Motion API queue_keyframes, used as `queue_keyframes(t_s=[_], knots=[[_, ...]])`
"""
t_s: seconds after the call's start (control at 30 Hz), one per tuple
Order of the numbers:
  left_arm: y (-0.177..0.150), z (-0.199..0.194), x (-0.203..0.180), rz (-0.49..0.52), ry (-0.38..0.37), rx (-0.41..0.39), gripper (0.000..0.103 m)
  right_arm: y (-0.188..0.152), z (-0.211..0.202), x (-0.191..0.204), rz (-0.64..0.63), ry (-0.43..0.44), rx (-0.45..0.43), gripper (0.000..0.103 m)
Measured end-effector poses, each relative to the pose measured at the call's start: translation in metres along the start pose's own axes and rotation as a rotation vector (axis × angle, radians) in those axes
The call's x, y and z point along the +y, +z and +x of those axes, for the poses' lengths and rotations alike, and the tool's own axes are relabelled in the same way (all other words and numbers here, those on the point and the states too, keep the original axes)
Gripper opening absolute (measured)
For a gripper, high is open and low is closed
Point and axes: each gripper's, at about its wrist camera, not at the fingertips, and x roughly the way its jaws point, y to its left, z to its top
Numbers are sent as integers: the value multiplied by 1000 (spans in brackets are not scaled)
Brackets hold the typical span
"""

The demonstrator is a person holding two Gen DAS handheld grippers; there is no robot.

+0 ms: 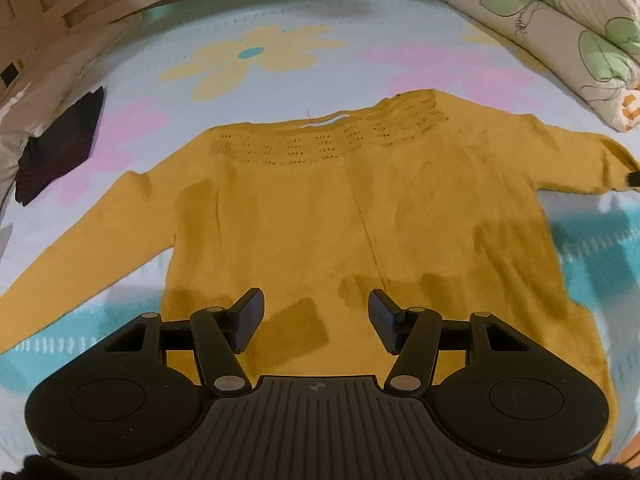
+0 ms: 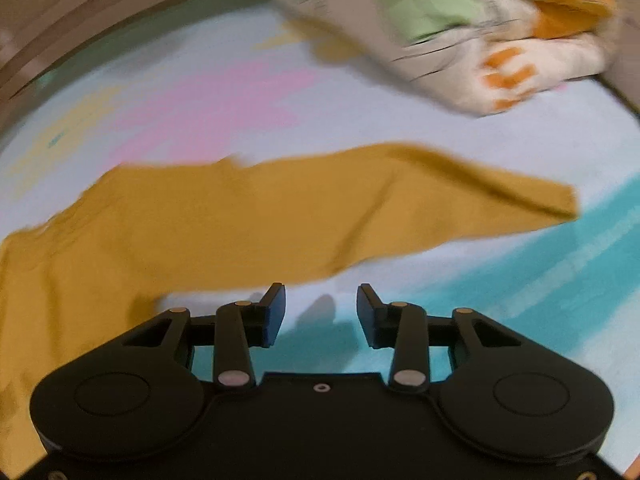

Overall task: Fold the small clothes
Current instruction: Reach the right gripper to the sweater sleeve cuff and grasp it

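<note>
From the left wrist camera, a mustard-yellow knit sweater (image 1: pixel 340 208) lies spread flat on a bed sheet (image 1: pixel 280 12), neckline away from the camera and hem nearest it. The knit is fine and soft-looking, with a band of small openwork holes curving below the neck and a faint seam running down the middle. Both long sleeves reach outward, one to each side. The left tongs (image 1: pixel 316 320) hover over the hem, fingers spread wide with nothing between them; their pads are ribbed black plastic. The sheet is pale blue, printed with large yellow and pink flowers and turquoise patches. A folded dark garment (image 1: pixel 60 148) lies on the sheet well to the left of the sweater. A rolled quilt (image 1: pixel 560 36), cream with green leaf outlines, sits at the far right.

From the right wrist camera, which is blurred, one sleeve (image 2: pixel 360 204) of the sweater stretches across the sheet (image 2: pixel 520 140) to a squared cuff. The right tongs (image 2: pixel 320 312) are spread apart and hold nothing, apparently just short of the sleeve's near edge. The quilt (image 2: pixel 460 32) shows orange patches here.
</note>
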Motion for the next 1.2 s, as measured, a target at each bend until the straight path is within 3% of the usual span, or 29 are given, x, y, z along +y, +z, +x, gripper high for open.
queue_keyframes(t_s=[0.13, 0.27, 0.7, 0.8, 1.03, 1.2], knots=[[3, 2, 1, -19, -8, 8, 57, 14, 3, -48, -10, -109, -45, 49], [4, 4, -6, 3, 5, 2, 57, 23, 15, -92, 35, -143, 1, 50], [3, 19, -23, 47, 41, 2, 57, 60, 69, -137, 132, -242, 24, 49], [2, 22, -21, 37, 41, 16, 57, 62, 64, -145, 176, -218, 1, 50], [5, 24, -24, 25, 31, 19, 57, 25, 55, -117, 161, 8, 9, 51], [3, 24, -23, 23, 41, 14, 57, 43, 77, -124, 211, -81, -17, 50]])
